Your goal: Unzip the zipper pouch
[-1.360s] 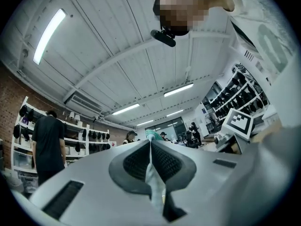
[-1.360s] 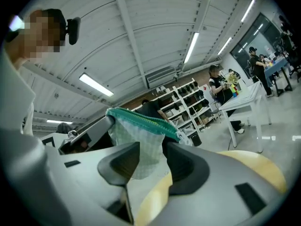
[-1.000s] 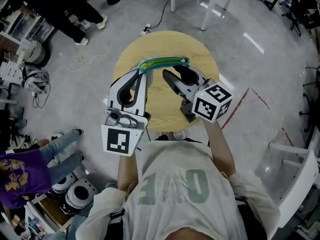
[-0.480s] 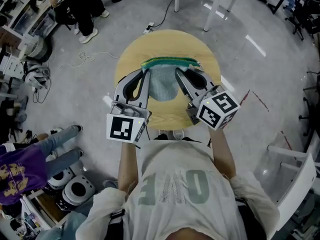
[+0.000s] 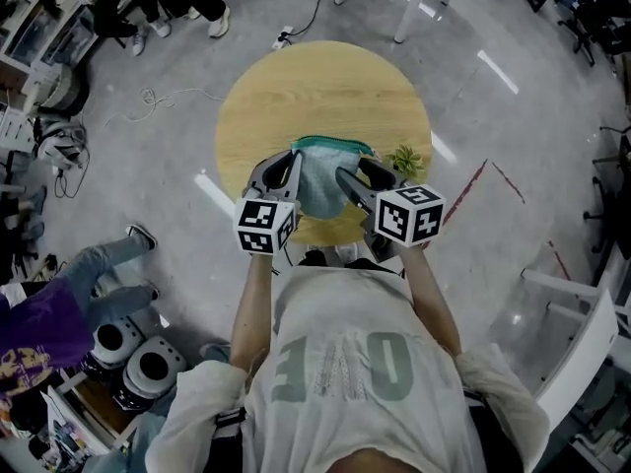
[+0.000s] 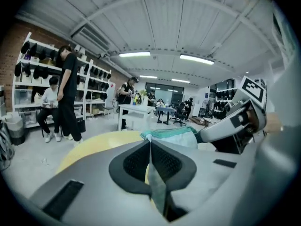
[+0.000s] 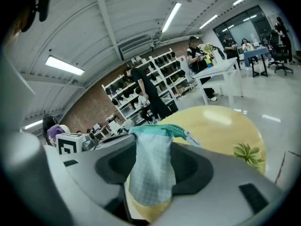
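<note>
just inside table's (image 5: 296, 87) near edge, left gripper (image 5: 294, 159) jaws pinch pouch (image 5: 320, 180).

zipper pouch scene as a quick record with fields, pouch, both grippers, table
zipper pouch: held over the near part of the table, green zipper on top
left gripper: shut on the pouch's left end
right gripper: jaws just opened wide, pouch between them, unpinched
table: round, wooden
also: small plant sprig right of the pouch

Round table (image 5: 325, 87), small green plant (image 5: 405, 158)
</note>
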A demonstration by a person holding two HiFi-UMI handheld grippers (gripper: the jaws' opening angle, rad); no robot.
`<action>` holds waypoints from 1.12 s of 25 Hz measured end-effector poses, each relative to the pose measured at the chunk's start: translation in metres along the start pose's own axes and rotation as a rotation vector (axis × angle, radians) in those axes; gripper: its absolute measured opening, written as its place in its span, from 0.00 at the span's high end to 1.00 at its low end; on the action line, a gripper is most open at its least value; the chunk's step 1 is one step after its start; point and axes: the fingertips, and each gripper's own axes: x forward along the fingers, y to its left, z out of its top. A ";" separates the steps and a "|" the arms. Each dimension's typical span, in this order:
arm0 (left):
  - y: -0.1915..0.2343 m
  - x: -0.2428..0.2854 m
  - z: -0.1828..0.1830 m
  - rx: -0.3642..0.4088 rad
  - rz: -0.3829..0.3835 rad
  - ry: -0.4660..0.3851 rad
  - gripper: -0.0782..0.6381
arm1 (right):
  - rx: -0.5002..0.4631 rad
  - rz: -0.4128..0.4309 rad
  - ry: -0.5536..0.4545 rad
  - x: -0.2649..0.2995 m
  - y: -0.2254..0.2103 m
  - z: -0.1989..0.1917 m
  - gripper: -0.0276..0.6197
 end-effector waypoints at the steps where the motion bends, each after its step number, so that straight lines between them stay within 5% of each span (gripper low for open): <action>1: 0.001 0.007 -0.012 -0.009 -0.015 0.025 0.85 | 0.015 -0.010 0.004 -0.001 -0.003 -0.006 0.61; 11: 0.013 0.065 -0.084 -0.009 -0.116 0.206 0.85 | 0.089 -0.107 0.002 -0.014 -0.022 -0.027 0.61; 28: 0.043 0.115 -0.123 0.027 -0.056 0.359 0.85 | 0.135 -0.191 -0.004 -0.025 -0.049 -0.033 0.61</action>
